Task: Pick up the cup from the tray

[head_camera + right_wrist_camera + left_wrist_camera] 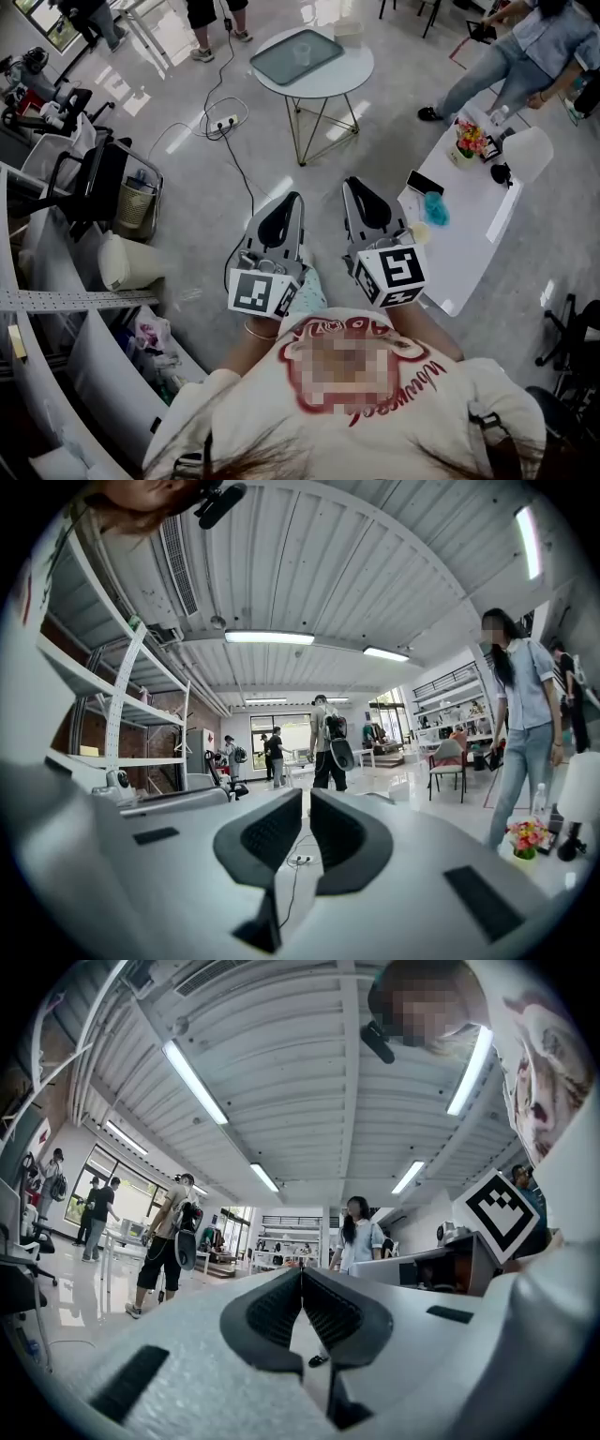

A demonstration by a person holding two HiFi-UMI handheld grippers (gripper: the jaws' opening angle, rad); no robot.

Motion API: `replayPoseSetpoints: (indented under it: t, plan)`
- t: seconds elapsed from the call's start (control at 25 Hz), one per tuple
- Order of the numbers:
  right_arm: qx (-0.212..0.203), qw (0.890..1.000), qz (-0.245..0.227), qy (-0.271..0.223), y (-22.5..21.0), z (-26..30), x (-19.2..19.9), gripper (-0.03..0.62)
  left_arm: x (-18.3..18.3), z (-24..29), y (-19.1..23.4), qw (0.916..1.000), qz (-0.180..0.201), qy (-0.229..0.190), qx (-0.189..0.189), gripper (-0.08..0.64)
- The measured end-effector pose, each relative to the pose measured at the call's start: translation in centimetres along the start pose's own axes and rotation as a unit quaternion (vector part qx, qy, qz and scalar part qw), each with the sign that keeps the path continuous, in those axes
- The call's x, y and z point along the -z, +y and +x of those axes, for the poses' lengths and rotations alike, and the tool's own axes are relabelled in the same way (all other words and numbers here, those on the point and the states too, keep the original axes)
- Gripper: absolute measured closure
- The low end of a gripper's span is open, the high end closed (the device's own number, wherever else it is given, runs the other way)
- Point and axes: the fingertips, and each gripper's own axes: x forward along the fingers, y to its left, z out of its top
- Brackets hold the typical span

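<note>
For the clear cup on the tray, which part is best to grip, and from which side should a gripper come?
Probably the side wall of the cup, approached level from the near side of the round table: it seems to stand upright, alone on the tray. Its rim is too small to judge.

Two grippers (292,199) (352,184), one tray (275,64), one cup (302,51) and two tables (362,71) (469,220) are visible.

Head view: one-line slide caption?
Left gripper and right gripper, shut and empty, point toward the clear cup on a tray on the round table.
</note>
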Motion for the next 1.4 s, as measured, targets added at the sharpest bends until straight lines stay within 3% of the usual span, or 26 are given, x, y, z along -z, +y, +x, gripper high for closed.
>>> replayPoseSetpoints:
  t: [0.32, 0.64, 1.2, 1.4]
  plan:
    - [0.019, 1.0, 0.004, 0.009, -2.5, 10.7, -0.4, 0.549, 1.1, 7.7, 8.5, 0.9998, -0.004, 0.013, 0.018, 0.545]
    - [0.053, 0.998, 0.015, 0.003, -4.4, 20.4, -1.7, 0.549, 0.9, 14.5, 15.5, 0.9981, -0.003, 0.017, 0.058, 0.545]
    - [0.072, 0.997, 0.016, 0.008, -7.1, 25.8, -1.4, 0.549, 2.8, 20.0, 19.2, 0.9965, -0.015, 0.019, 0.08, 0.545]
    - [0.069, 0.997, 0.016, 0.002, -8.6, 28.6, -1.7, 0.549, 3.0, 22.5, 21.2, 0.9973, -0.013, 0.017, 0.071, 0.545]
